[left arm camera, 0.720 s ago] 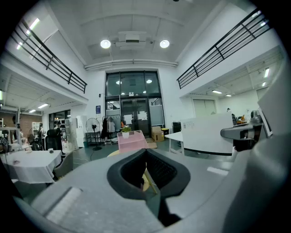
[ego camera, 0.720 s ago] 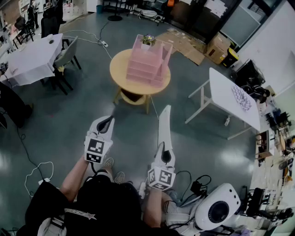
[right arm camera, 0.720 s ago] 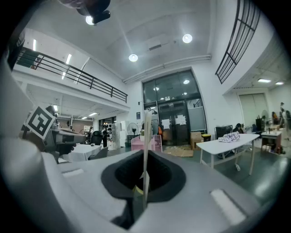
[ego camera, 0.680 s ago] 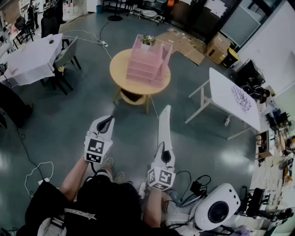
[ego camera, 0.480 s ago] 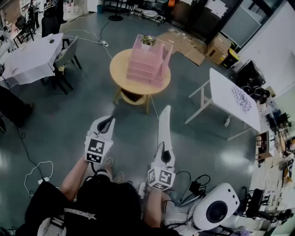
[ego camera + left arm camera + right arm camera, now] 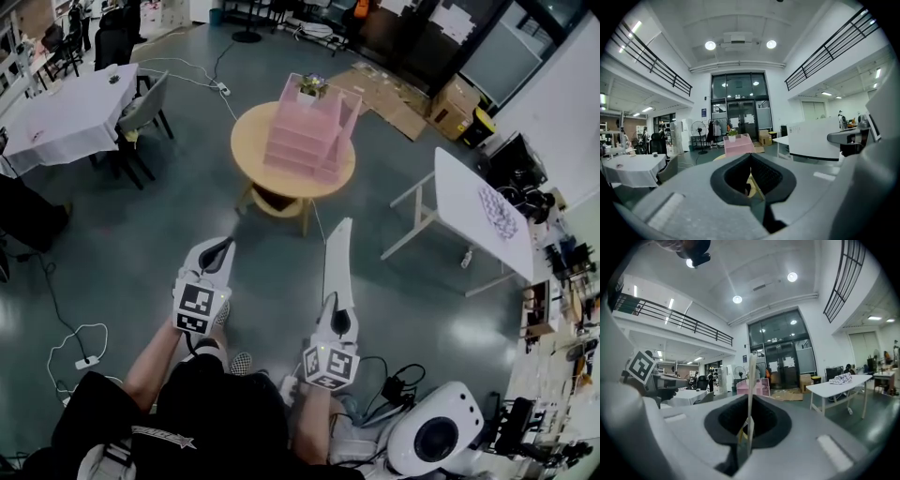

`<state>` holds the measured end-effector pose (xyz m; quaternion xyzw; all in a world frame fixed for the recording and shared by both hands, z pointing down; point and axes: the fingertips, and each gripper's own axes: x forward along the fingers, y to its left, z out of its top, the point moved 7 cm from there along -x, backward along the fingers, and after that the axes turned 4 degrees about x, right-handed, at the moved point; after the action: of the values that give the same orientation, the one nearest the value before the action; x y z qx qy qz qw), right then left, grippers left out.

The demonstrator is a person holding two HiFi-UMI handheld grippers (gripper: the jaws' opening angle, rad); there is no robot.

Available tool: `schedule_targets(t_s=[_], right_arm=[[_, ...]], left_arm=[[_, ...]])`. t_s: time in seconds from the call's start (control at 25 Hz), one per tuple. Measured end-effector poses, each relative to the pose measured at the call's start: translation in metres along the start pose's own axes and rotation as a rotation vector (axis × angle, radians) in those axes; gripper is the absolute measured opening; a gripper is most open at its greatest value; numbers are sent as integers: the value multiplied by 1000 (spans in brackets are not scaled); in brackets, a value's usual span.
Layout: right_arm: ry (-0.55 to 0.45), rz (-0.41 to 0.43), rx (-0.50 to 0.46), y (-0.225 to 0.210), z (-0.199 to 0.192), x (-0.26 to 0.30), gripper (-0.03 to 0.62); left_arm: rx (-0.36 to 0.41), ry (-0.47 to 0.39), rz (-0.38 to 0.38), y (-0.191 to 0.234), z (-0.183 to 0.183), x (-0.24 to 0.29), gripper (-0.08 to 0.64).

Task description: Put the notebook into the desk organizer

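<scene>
Jaws of the right gripper (image 6: 334, 317) are clamped on the notebook (image 6: 334, 258). The right gripper view confirms this: the notebook (image 6: 751, 380) stands edge-on between the two dark pads, and both pads bear on it. The notebook is held upright on its edge, projects forward beyond the jaw tips, and is carried in the air above the floor (image 6: 141, 234).

Jaws of the left gripper (image 6: 217, 251) are closed tip to tip, with nothing gripped. In the left gripper view the pads of the left gripper (image 6: 751, 159) meet at the front, and a sliver of yellow tabletop shows through the hollow behind them. Both grippers point forward and slightly downward, side by side and apart.

The desk organizer (image 6: 305, 136) is pink, with stacked horizontal compartments. It stands on a round wooden tabletop (image 6: 246, 141) ahead of the person, well apart from both grippers. A small potted plant (image 6: 312, 86) sits at the far top edge of the organizer. The organizer also appears ahead of the jaws in the left gripper view (image 6: 738, 146) and just beside the notebook's edge in the right gripper view (image 6: 760, 386).

To the right of the round tabletop stands a white table (image 6: 459, 197) carrying a patterned cloth (image 6: 497, 214). Cardboard boxes (image 6: 455, 98) lie on the floor beyond.
</scene>
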<state>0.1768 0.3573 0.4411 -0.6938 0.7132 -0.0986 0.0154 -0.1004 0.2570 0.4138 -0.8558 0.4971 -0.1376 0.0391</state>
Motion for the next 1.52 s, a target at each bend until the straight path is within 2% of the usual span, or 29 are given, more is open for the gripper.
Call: schedule_targets(t_s=[0.32, 0.72, 0.88, 1.16, 1.52], right_arm=[[16, 36, -6, 4, 0, 65, 12], [53, 18, 13, 16, 3, 180, 12], [56, 12, 58, 17, 2, 217, 12], [46, 9, 258, 10, -9, 265, 12], [16, 50, 682, 6, -40, 313, 12]], left_arm=[[-24, 15, 14, 32, -10, 52, 11], [-41, 58, -59, 85, -16, 164, 11], [-41, 76, -86, 101, -21, 199, 11], [-53, 107, -122, 122, -35, 242, 11], [-61, 163, -164, 136, -61, 280, 11]])
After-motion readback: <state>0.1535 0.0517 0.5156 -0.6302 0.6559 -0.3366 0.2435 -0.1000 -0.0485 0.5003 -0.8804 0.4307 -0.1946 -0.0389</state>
